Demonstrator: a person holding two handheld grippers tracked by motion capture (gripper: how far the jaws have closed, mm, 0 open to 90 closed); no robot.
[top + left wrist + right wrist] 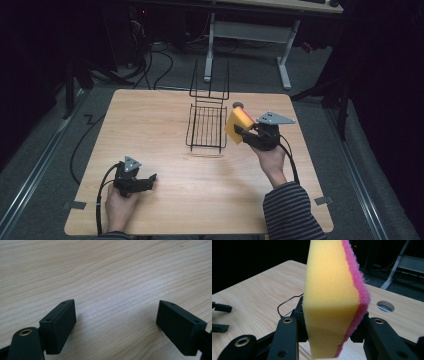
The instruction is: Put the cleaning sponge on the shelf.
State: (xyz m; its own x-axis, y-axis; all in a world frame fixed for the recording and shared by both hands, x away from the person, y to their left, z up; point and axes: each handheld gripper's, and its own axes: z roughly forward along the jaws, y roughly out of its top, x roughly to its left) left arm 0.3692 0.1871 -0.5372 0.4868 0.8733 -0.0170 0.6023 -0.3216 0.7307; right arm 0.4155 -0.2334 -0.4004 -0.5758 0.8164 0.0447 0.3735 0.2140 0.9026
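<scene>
High view: no brand, label or legible writing can be made out on any item. One container is on the wooden desk (165,130), a black wire rack (207,126) standing at about 12 o'clock from the desk's centre, its tray part holding nothing and a taller wire frame rising at its far end. Right tongs (239,131), held by a hand in a striped sleeve (292,212), sit at roughly 2 o'clock, just beside the rack's right edge, and are clamped on a yellow sponge (238,124) with a pink scouring face. Right gripper view confirms the jaws pressing both sides of the sponge (332,300), which stands on edge, pink layer turned to 3 o'clock in that view; a round cable hole (385,306) in the desk lies beyond it. Left tongs (149,179) rest at about 8 o'clock, well apart from rack and sponge. Left gripper view shows the left tongs (116,327) with jaws wide apart over bare wood grain, nothing between them.
</scene>
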